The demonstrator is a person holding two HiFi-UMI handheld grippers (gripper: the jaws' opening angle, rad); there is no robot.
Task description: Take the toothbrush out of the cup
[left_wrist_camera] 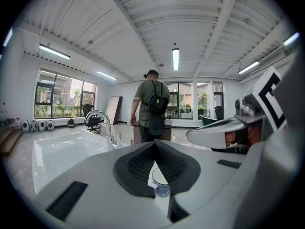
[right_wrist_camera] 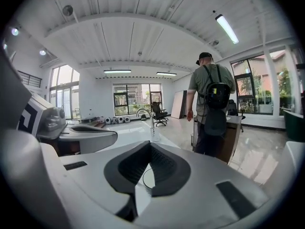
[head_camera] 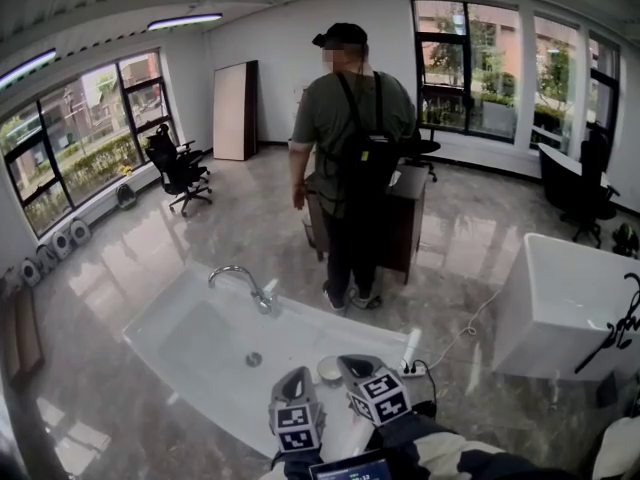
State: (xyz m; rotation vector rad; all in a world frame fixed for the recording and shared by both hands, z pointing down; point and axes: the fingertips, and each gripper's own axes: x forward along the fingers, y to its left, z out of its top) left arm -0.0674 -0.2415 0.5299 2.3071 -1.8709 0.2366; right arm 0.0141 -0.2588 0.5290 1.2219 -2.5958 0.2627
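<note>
Standing on white basin desk [head_camera: 170, 313]: small white round cup [head_camera: 329, 370], no toothbrush visible inside. Left gripper [head_camera: 297, 376], right gripper [head_camera: 350, 365]: jaws pressed together, empty, flanking cup. Avoid tipping it.

Bright daylight pours through the windows [head_camera: 80, 138], with ceiling strip lights [left_wrist_camera: 175, 58] on; the polished floor [head_camera: 150, 258] glares. Fisheye bends the dark-rimmed edges, and the left hand-held gripper [left_wrist_camera: 154, 143] is soft up close.
</note>
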